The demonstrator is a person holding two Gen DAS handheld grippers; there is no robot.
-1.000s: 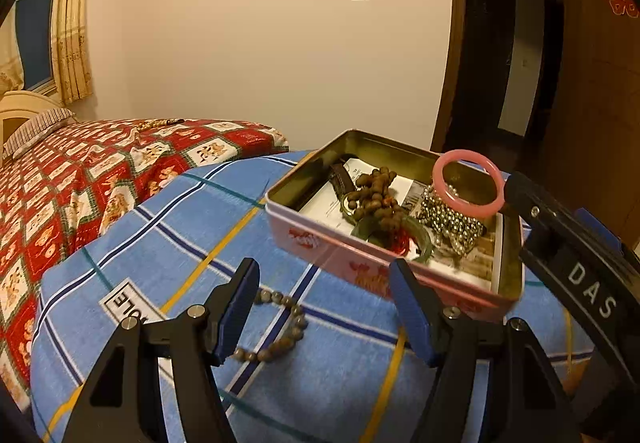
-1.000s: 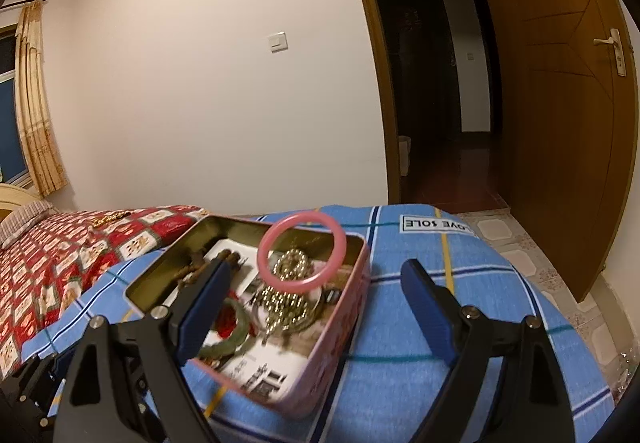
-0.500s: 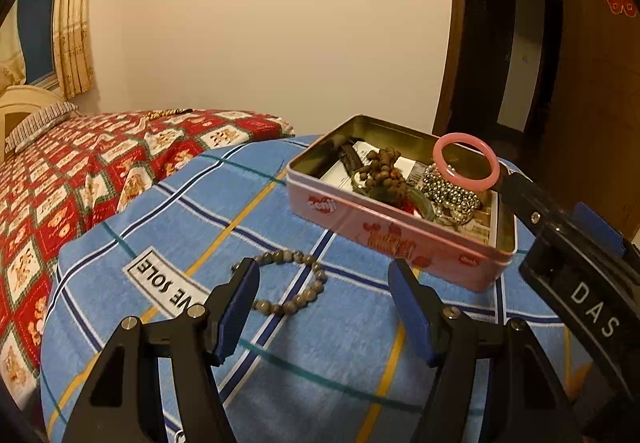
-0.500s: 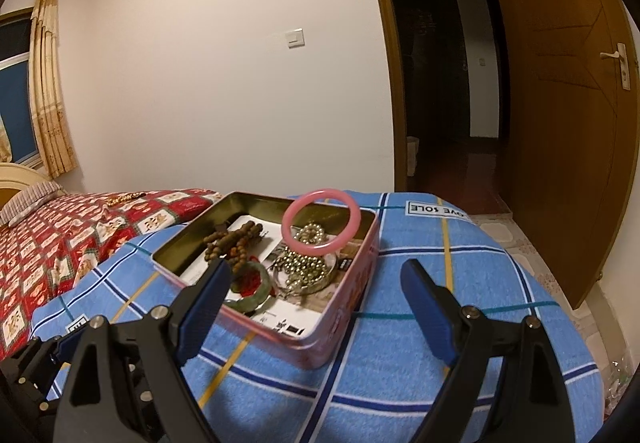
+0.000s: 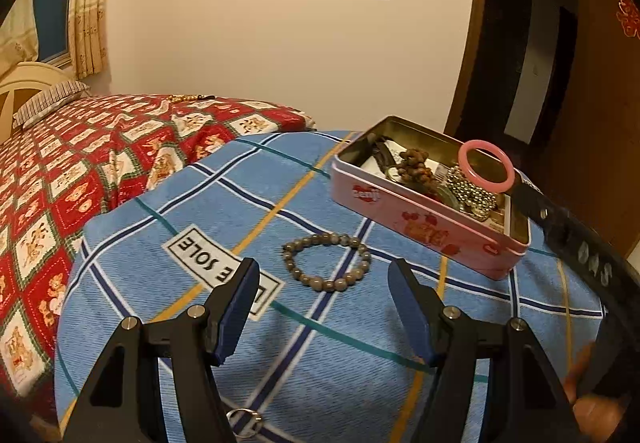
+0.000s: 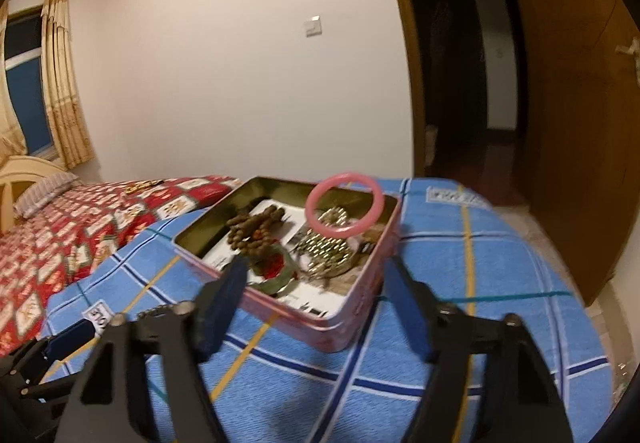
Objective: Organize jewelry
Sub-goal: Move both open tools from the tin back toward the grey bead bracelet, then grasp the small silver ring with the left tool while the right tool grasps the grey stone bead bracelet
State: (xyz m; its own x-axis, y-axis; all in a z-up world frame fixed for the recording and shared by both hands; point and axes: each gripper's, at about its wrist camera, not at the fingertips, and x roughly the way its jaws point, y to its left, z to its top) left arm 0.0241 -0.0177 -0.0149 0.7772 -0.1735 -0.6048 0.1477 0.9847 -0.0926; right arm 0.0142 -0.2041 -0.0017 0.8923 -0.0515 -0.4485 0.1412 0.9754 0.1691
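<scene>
Left gripper lines up on the loose bead bracelet, tin waiting behind.

Low in the left wrist view, the left gripper (image 5: 324,307) hangs with its jaws apart and nothing between them, and just beyond its tips the grey-brown bead bracelet (image 5: 326,262) lies flat in a neat ring on the blue checked cloth (image 5: 192,199), mid-frame. I'd call this the approach: next comes a drop, jaws straddling one side of the beads, then a firm pinch. To the right, the pink tin (image 5: 424,223) sits open, already holding dark beads, a metal-bead chain and a pink bangle (image 5: 486,169) propped upright. The right gripper (image 6: 316,307) has just been closing its jaws with nothing between them, by the tin's near corner.
</scene>
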